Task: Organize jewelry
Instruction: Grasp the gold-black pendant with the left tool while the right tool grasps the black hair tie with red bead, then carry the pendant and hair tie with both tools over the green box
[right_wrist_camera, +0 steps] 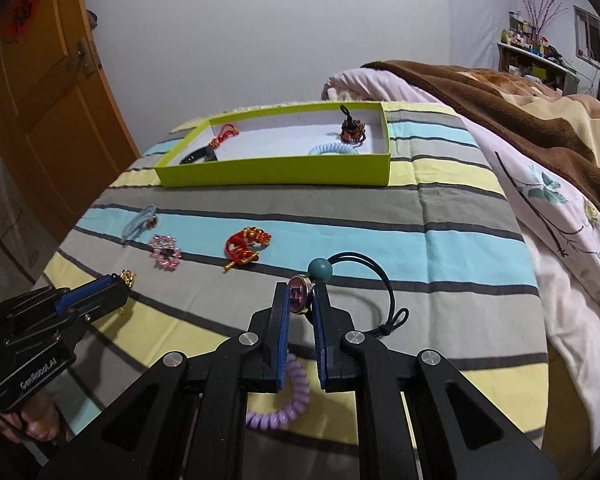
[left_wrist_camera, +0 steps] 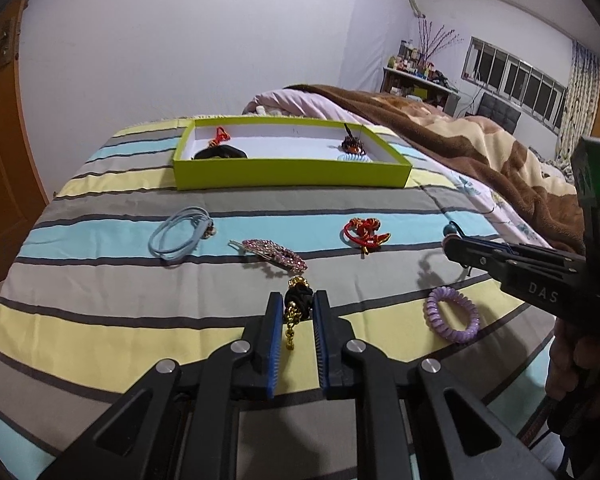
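Note:
My left gripper [left_wrist_camera: 297, 304] is shut on a black knotted ornament with gold beads [left_wrist_camera: 298, 300], its gold chain dangling just above the striped bedspread. The right gripper [right_wrist_camera: 300, 294] is shut on a round purple charm [right_wrist_camera: 299, 295] tied to a dark cord with a teal bead [right_wrist_camera: 320, 269]; the cord loops off to the right. Further back stands a green tray [left_wrist_camera: 292, 174] holding a black band with a red knot on the left and a dark beaded piece with a pale blue coil on the right. In the left wrist view the right gripper [left_wrist_camera: 449, 242] comes in from the right.
Loose on the bedspread lie a blue hair tie [left_wrist_camera: 180, 236], a pink rhinestone clip [left_wrist_camera: 274, 254], a red knot ornament [left_wrist_camera: 364, 234] and a purple coil tie [left_wrist_camera: 452, 314]. A brown blanket [left_wrist_camera: 480, 140] is piled to the right. An orange door [right_wrist_camera: 40, 92] stands at the left.

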Demonstrator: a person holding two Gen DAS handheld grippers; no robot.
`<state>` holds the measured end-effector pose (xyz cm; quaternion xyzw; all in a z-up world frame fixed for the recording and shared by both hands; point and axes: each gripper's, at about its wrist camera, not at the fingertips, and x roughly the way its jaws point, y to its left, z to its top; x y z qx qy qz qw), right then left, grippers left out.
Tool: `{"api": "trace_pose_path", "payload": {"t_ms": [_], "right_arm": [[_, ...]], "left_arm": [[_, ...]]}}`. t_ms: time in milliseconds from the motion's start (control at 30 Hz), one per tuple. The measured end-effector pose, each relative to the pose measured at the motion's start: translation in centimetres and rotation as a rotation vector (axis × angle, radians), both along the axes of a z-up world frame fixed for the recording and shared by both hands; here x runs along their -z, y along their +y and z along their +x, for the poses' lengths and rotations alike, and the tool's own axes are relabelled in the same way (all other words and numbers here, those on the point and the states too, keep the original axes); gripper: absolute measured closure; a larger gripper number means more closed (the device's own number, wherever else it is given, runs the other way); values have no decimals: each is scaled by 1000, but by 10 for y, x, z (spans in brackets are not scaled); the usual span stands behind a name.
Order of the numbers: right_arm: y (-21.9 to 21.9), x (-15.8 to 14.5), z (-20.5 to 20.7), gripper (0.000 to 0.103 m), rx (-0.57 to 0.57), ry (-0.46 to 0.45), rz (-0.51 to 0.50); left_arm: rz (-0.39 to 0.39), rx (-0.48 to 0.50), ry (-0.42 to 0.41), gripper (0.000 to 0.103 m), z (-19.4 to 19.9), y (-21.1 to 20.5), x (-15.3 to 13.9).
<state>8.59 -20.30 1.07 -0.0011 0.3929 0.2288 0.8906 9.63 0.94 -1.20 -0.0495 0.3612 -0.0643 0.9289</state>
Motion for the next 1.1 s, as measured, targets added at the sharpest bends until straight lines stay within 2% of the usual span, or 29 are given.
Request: {"api": "trace_pose_path", "payload": {"t_ms": [567,1100], "right_arm": [[-3,-27,-20,92,-13,-86,25],[13,-53,10,92,-55,-161,-2]], "left_arm": [[4,-11,-62,88,-10,0,-25],[42,-8,-123,88,28,6,-53]]}}
